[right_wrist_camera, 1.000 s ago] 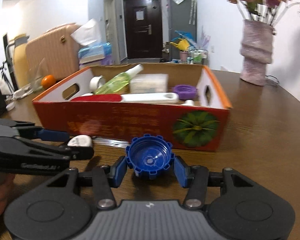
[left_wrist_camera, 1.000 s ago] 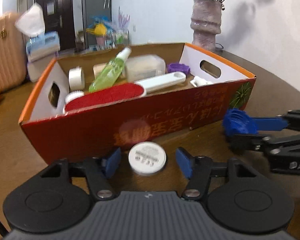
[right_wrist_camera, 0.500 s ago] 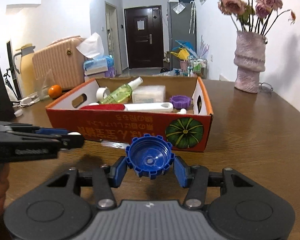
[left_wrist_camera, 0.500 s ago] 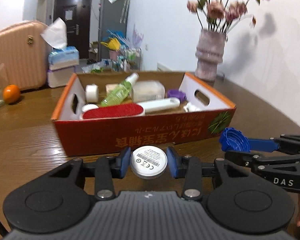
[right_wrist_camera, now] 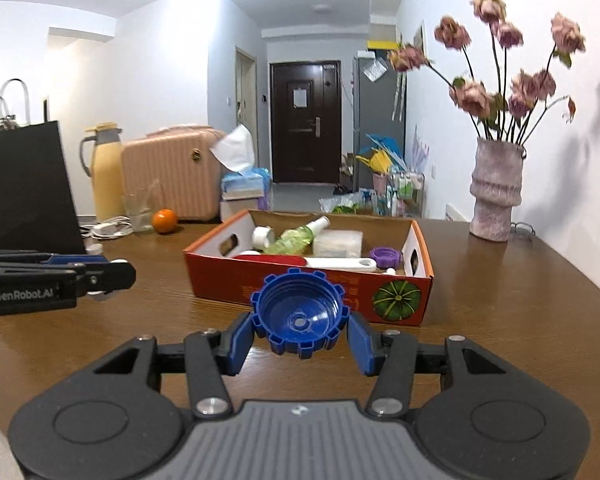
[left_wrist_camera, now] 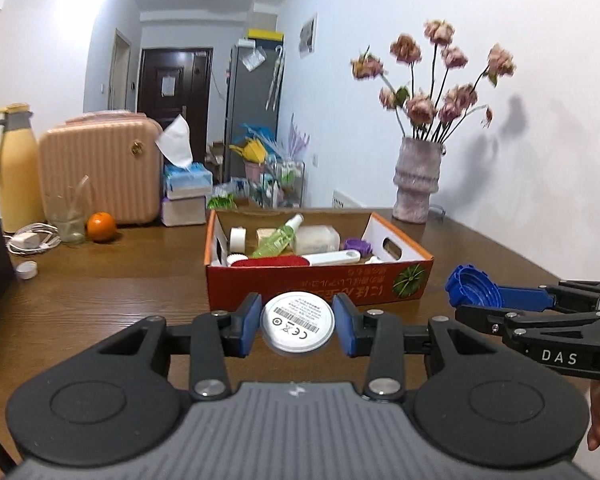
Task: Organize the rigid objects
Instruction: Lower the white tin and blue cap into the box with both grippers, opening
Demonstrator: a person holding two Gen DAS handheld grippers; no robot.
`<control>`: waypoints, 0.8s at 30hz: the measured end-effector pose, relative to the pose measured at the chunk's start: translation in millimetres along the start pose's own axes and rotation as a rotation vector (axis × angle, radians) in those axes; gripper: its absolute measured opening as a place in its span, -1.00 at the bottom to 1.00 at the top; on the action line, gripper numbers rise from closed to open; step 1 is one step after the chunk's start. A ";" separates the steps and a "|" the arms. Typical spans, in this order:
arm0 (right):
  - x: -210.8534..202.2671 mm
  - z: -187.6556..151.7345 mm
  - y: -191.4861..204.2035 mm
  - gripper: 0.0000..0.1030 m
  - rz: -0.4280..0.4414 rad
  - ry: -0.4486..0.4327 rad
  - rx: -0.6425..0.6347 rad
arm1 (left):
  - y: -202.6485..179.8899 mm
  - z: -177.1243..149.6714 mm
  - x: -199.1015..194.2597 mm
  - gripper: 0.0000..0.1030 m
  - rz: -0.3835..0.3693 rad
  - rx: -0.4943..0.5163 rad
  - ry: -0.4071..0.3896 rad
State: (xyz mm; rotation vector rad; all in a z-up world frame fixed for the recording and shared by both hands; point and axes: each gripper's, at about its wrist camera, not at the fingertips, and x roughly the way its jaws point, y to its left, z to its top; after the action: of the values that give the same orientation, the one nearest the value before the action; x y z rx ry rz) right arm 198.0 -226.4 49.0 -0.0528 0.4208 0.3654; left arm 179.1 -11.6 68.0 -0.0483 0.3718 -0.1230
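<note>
My left gripper (left_wrist_camera: 297,324) is shut on a white round disc (left_wrist_camera: 297,325) with a barcode label and holds it above the table, in front of the red cardboard box (left_wrist_camera: 320,280). My right gripper (right_wrist_camera: 300,322) is shut on a blue ridged cap (right_wrist_camera: 299,317), also lifted, in front of the same box (right_wrist_camera: 300,294). The blue cap shows in the left wrist view (left_wrist_camera: 473,291) at the right. The box holds a green spray bottle (left_wrist_camera: 278,238), a red brush (left_wrist_camera: 268,261), a white tool, a purple cap (right_wrist_camera: 386,257) and a tape roll.
A vase of dried flowers (left_wrist_camera: 417,180) stands behind the box at the right. An orange (left_wrist_camera: 101,227), a glass, a yellow jug (left_wrist_camera: 14,168), a white charger and a small white lid (left_wrist_camera: 26,269) lie at the left. A black bag (right_wrist_camera: 24,188) stands at the far left.
Both grippers have risen and pulled back from the box, which now looks farther and smaller. The left gripper closed on the white disc a second ago and lifted it.
</note>
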 end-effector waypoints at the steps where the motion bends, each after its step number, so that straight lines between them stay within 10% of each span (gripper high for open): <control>1: -5.8 -0.8 2.9 -0.02 0.000 -0.005 -0.004 | 0.0 -0.7 -8.6 -0.22 0.001 -0.004 -0.010; 24: -60.9 -25.4 36.5 -0.02 -0.013 -0.038 -0.029 | 5.5 -24.2 -61.0 -0.22 -0.016 -0.024 -0.032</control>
State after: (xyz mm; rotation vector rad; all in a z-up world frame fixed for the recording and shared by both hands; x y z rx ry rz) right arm 123.3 -216.0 51.7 -0.0765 0.3780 0.3593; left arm 114.6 1.1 67.0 -0.0773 0.3407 -0.1335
